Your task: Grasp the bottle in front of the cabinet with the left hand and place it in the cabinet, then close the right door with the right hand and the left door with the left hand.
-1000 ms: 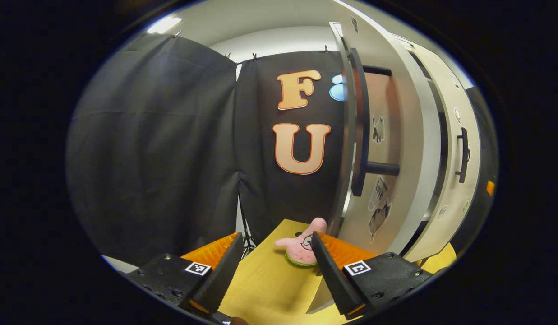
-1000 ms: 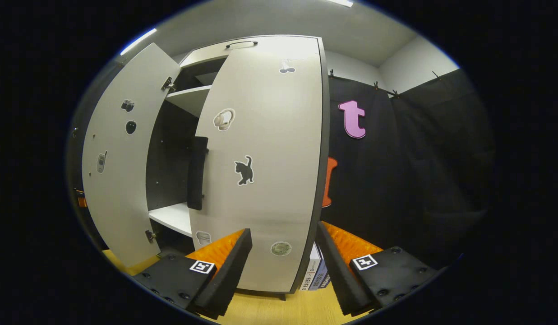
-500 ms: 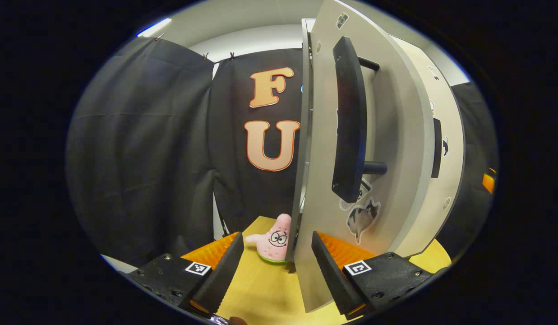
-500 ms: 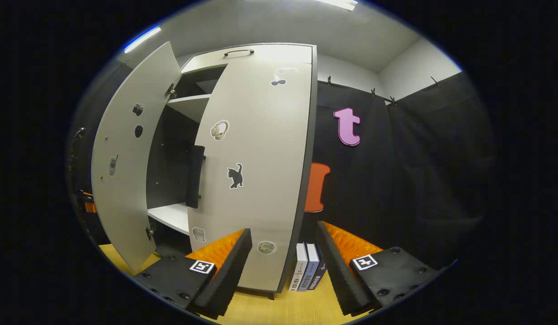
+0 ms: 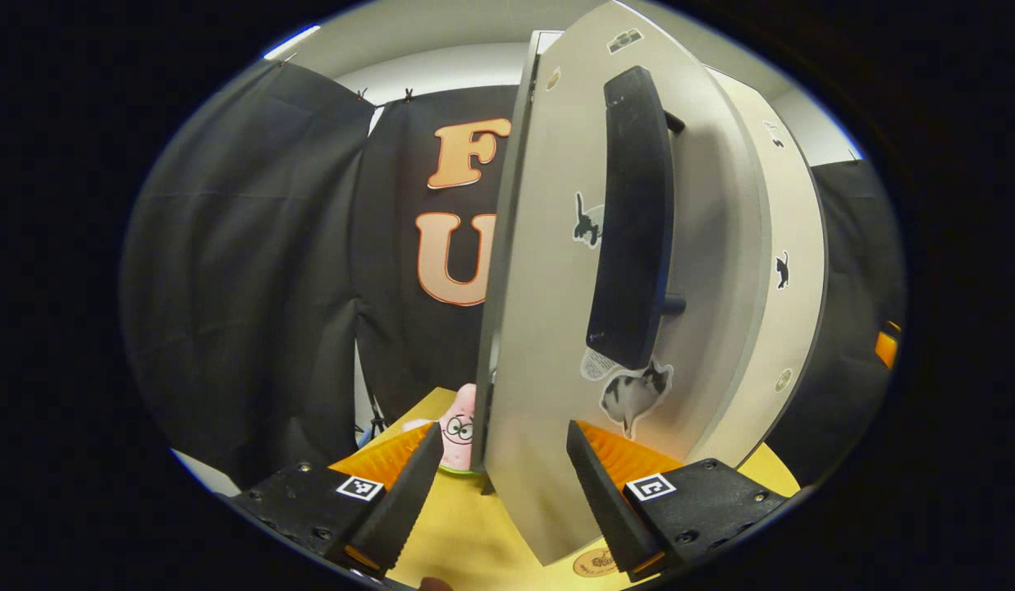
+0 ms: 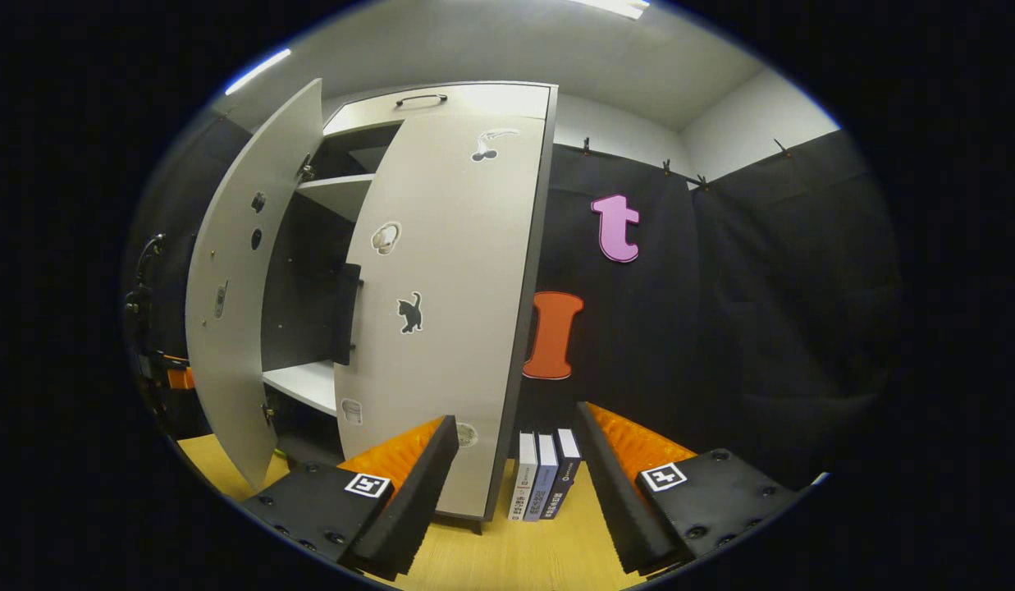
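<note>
In the left gripper view, the left gripper [image 5: 499,484] has its fingers apart and nothing between the pads; the lower edge of the left door [image 5: 548,328] passes just in front of them. I cannot tell whether a finger touches the panel. Its long black handle [image 5: 634,222] stands upright on the face, a little above and to the right of the fingers. Behind the door edge a pink plush toy [image 5: 456,431] lies on the yellow tabletop [image 5: 466,533].

In the right gripper view, the right gripper [image 6: 515,484] also has its fingers apart and empty, well apart from the cabinet [image 6: 441,94]. The right door [image 6: 450,312] looks closed against the body, while the other door stands open at a wide angle, and the shelves [image 6: 306,386] are seen between them. The bottle is not visible on the shelf part that shows, so I cannot tell where it stands. Some books [image 6: 544,476] stand beside the cabinet.

I judge that the last step is in hand: closing the left door. The next move calls for a push on the panel or handle, following the arc of the hinge until it meets the body
</note>
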A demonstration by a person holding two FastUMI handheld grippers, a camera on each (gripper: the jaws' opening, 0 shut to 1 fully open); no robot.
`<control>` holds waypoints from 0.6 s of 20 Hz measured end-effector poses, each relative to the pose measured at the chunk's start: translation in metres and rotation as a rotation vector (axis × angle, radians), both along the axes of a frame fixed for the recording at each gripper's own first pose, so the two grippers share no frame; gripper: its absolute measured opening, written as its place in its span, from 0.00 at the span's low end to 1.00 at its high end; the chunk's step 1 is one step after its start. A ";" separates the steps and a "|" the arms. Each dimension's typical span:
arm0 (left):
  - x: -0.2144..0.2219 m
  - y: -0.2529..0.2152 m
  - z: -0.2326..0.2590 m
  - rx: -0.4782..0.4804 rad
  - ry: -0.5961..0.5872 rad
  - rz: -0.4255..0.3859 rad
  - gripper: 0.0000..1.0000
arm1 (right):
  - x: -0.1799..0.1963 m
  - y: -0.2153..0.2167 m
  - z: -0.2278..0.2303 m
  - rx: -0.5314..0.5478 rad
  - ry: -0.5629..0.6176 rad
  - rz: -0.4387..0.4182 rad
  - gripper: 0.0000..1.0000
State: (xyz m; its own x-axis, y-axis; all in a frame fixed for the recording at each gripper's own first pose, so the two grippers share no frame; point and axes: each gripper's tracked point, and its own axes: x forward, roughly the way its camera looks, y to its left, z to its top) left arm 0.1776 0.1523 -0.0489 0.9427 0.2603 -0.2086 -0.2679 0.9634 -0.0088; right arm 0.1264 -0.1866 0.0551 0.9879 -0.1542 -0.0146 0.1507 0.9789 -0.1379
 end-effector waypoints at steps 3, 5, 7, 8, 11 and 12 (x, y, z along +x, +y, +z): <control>0.018 -0.020 -0.006 -0.021 -0.005 -0.027 0.93 | -0.009 -0.010 0.004 0.000 -0.001 -0.024 0.95; 0.035 -0.035 -0.012 -0.045 -0.008 -0.059 0.93 | -0.014 -0.018 0.004 -0.002 0.002 -0.043 0.95; 0.053 -0.054 -0.015 -0.056 -0.013 -0.092 0.93 | -0.020 -0.029 0.005 -0.009 0.007 -0.067 0.95; 0.061 -0.059 -0.014 -0.041 -0.012 -0.091 0.93 | -0.022 -0.034 0.005 -0.010 0.008 -0.078 0.95; 0.076 -0.059 -0.012 0.011 -0.012 -0.061 0.93 | -0.024 -0.047 0.000 -0.005 0.022 -0.102 0.95; 0.079 -0.061 -0.014 0.008 -0.012 -0.060 0.93 | -0.024 -0.049 -0.002 -0.002 0.027 -0.105 0.95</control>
